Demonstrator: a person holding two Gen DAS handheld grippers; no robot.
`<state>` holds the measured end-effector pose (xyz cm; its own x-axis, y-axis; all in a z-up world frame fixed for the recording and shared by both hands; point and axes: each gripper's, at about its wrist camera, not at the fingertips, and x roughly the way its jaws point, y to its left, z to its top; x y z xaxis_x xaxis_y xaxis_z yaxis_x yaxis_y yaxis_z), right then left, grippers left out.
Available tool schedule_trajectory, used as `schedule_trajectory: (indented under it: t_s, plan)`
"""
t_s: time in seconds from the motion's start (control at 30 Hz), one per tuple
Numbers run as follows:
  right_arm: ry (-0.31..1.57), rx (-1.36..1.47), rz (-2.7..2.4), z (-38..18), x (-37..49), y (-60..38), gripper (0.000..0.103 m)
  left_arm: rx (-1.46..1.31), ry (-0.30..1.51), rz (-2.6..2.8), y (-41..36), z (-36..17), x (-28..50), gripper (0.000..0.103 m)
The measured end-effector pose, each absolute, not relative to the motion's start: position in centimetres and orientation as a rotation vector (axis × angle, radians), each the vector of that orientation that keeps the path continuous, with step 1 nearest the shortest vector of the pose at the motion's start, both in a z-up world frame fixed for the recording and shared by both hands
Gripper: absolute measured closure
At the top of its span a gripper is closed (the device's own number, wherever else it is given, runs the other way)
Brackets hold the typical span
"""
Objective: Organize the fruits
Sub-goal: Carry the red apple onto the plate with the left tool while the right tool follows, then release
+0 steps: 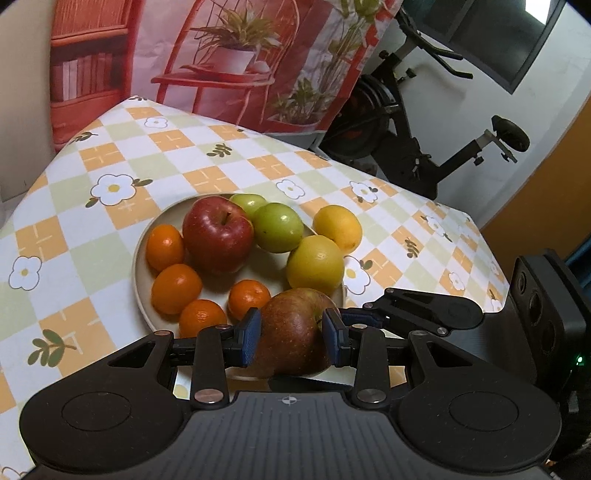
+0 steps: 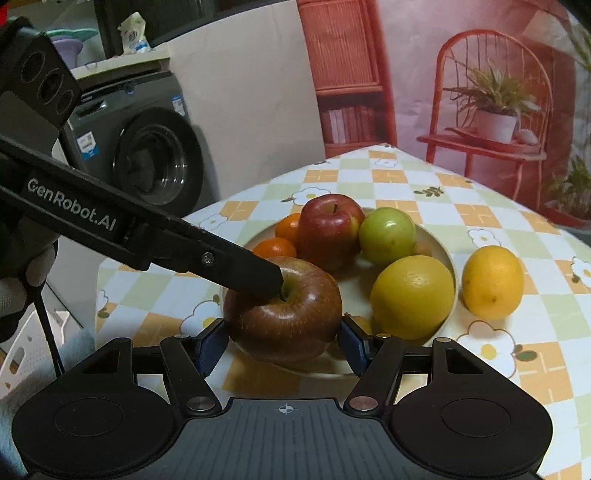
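Apple [image 2: 282, 312] over the plate [image 1: 146, 236], both grippers on it.
Left gripper [image 1: 291, 341] and right gripper [image 2: 282, 341] clamp it; next, lower and release. Lemon [image 2: 493, 282] waits outside.

Left gripper [image 1: 291, 339] and right gripper [image 2: 284, 343], jaws seemingly clamped.

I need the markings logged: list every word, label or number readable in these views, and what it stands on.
"GenRobot.AI": white print on the black left tool.
Blue-and-white stickers on the grey front-loading washing machine: too small to read.
White printed bag above it: print blurred.
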<state>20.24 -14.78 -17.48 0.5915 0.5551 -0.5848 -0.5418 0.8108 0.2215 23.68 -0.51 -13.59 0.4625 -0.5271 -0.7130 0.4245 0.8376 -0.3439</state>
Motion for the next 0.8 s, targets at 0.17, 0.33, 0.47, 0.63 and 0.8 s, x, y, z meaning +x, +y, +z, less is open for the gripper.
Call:
schedule_trajectory:
  t_s: [0.17,0.33,0.47,0.63,0.8]
  plan:
    - [0.702,0.001,0.638,-17.8,21.2,-13.9,0.042,-0.120,0.907,-0.570,0.5,-14.1,23.5,0.064]
    - [0.701,-0.023,0.643,-18.0,21.9,-12.8,0.042,-0.142,0.900,-0.542,1.6,-14.4,23.6,0.064]
    - [0.696,-0.043,0.644,-18.2,22.0,-12.3,0.042,-0.137,0.899,-0.534,1.8,-14.7,23.8,0.064]
    - [0.710,-0.035,0.643,-18.5,22.0,-12.5,0.042,-0.105,0.899,-0.539,1.2,-14.8,23.6,0.064]
    - [0.722,-0.013,0.640,-18.7,21.9,-12.8,0.042,-0.096,0.906,-0.529,1.1,-14.9,23.7,0.064]
